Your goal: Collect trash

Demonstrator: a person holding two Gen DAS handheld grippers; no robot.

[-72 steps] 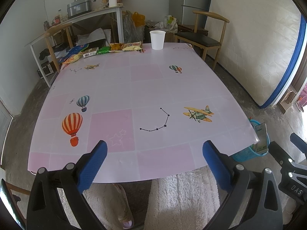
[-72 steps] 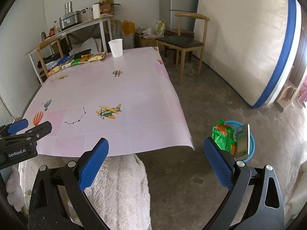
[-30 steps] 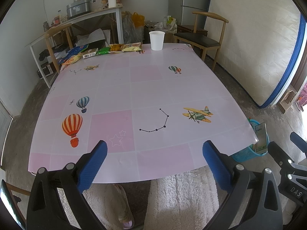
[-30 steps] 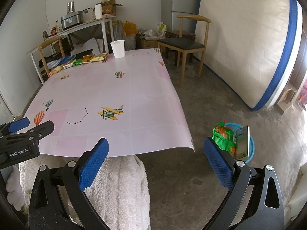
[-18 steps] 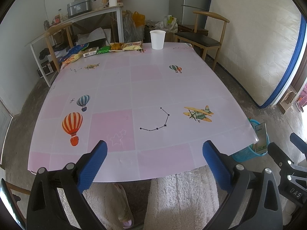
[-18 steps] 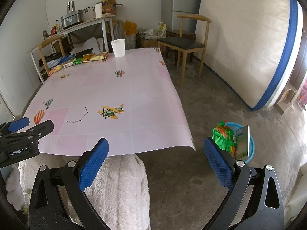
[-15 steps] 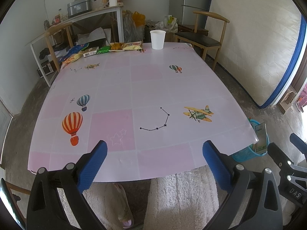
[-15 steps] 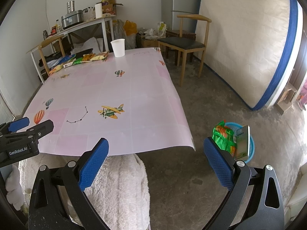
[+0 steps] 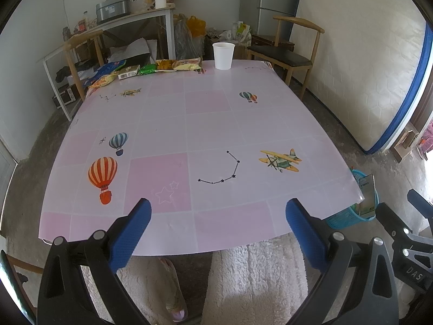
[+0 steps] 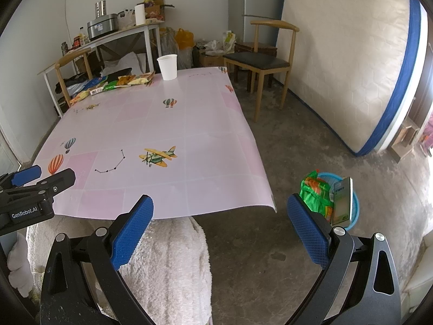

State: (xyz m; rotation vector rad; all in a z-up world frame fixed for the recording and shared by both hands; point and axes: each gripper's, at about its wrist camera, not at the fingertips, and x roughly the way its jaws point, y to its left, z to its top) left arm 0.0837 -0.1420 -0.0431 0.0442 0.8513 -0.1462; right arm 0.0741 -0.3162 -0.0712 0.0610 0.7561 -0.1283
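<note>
A row of snack wrappers (image 9: pixel 151 69) and a small box (image 9: pixel 128 72) lie at the table's far left edge, also in the right wrist view (image 10: pixel 121 81). A white paper cup (image 9: pixel 223 55) stands upright at the far edge, also in the right wrist view (image 10: pixel 167 67). A blue trash basket (image 10: pixel 349 211) on the floor right of the table holds a green wrapper (image 10: pixel 315 195) and a carton (image 10: pixel 343 203). My left gripper (image 9: pixel 217 224) is open and empty over the near table edge. My right gripper (image 10: pixel 220 222) is open and empty, off the table's near right corner.
The pink patterned tablecloth (image 9: pixel 205 124) covers the table. A wooden chair (image 10: pixel 259 57) stands at the far right, another chair (image 9: pixel 81 54) and a cluttered white side table (image 9: pixel 135 16) at the far left. A mattress (image 10: pixel 351 67) leans on the right wall. White fluffy fabric (image 10: pixel 162 257) lies below.
</note>
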